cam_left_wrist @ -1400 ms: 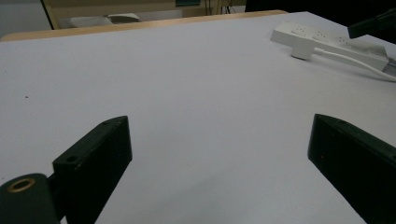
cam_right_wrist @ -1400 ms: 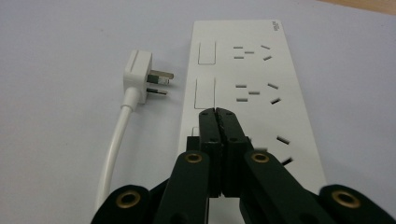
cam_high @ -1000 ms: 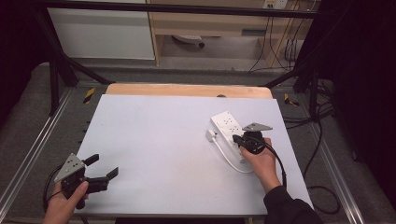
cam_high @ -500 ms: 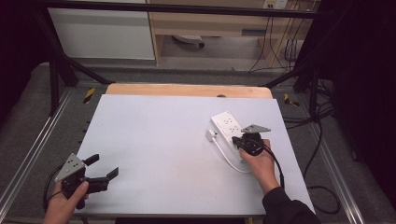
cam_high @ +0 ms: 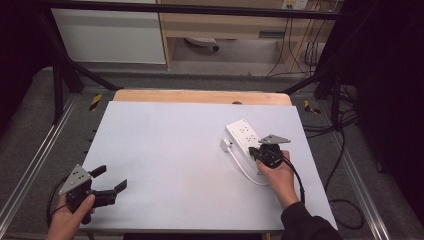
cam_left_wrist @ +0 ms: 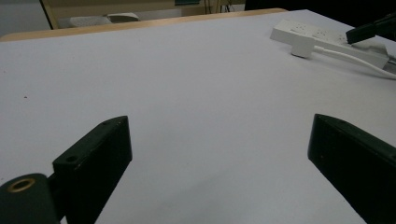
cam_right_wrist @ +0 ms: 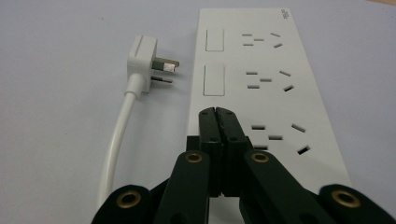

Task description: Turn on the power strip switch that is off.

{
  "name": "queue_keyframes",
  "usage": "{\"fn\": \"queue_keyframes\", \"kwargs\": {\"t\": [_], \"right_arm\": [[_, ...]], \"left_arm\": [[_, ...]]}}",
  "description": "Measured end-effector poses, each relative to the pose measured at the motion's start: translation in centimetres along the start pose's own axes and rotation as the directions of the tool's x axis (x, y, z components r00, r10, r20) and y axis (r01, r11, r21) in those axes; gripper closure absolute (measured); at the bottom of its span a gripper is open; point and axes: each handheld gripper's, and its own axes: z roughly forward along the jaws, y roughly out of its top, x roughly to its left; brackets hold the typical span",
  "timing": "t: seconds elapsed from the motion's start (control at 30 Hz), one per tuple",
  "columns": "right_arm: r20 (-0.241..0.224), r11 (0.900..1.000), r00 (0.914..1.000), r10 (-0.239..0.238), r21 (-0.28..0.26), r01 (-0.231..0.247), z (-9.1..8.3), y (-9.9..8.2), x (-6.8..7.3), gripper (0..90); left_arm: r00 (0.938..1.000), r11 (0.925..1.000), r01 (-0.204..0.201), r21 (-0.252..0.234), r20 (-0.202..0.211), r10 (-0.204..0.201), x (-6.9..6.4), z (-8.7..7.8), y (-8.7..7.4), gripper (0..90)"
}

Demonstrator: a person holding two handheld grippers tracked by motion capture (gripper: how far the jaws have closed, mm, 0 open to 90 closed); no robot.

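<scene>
A white power strip (cam_high: pixel 243 136) (cam_right_wrist: pixel 261 79) lies at the table's right side, with its white plug (cam_high: pixel 225 145) (cam_right_wrist: pixel 145 60) on its side just to its left and a white cable (cam_high: pixel 245 171) (cam_right_wrist: pixel 119 130) looping toward me. My right gripper (cam_high: pixel 257 152) (cam_right_wrist: pixel 217 113) is shut with nothing between its jaws, its tips over the strip's near switch area. My left gripper (cam_high: pixel 110 179) (cam_left_wrist: pixel 219 144) stands open low over the bare table at the front left, far from the strip (cam_left_wrist: pixel 322 39).
The white tabletop (cam_high: pixel 170 150) has a wooden strip (cam_high: pixel 200 96) along its far edge. Metal rails (cam_high: pixel 30 155) run along both sides. Cables (cam_high: pixel 340 150) hang off the right edge. A cabinet (cam_high: pixel 110 35) stands beyond the table.
</scene>
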Motion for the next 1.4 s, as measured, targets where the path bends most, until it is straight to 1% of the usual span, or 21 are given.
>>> {"fn": "queue_keyframes", "kwargs": {"t": [0.23, 0.43, 0.57, 0.9, 1.17, 1.4], "right_arm": [[-0.003, 0.9998, 1.0, 0.008, -0.02, -0.008, 0.03, -0.28, 0.09, 90.0], [-0.001, 0.9994, 1.0, 0.002, -0.034, -0.002, 0.15, -0.4, 0.22, 90.0], [0.001, 0.9994, 1.0, -0.004, -0.033, 0.004, 0.15, -0.39, 0.28, 90.0], [-0.002, 0.9992, 0.9999, 0.013, -0.039, -0.013, 0.14, -0.49, 0.34, 90.0], [0.0, 0.9991, 0.9999, 0.01, -0.042, -0.01, 0.13, -0.55, 0.37, 90.0], [0.001, 0.9988, 0.9999, 0.017, -0.046, -0.017, 0.1, -0.63, 0.42, 90.0]], "left_arm": [[1.0, 1.0, -0.003, 0.002, -0.003, 0.003, 0.03, 0.01, 0.0, 6.7], [1.0, 1.0, -0.003, 0.004, -0.002, 0.003, 0.01, 0.02, -0.01, 6.7], [1.0, 1.0, -0.004, 0.004, -0.003, 0.004, 0.01, 0.01, -0.01, 6.7], [1.0, 1.0, -0.006, 0.006, -0.003, 0.006, 0.02, 0.03, -0.01, 6.7], [1.0, 1.0, -0.006, 0.005, -0.002, 0.006, -0.01, 0.04, -0.01, 6.7], [1.0, 1.0, -0.006, 0.004, -0.001, 0.006, -0.02, 0.04, -0.01, 6.7]]}}
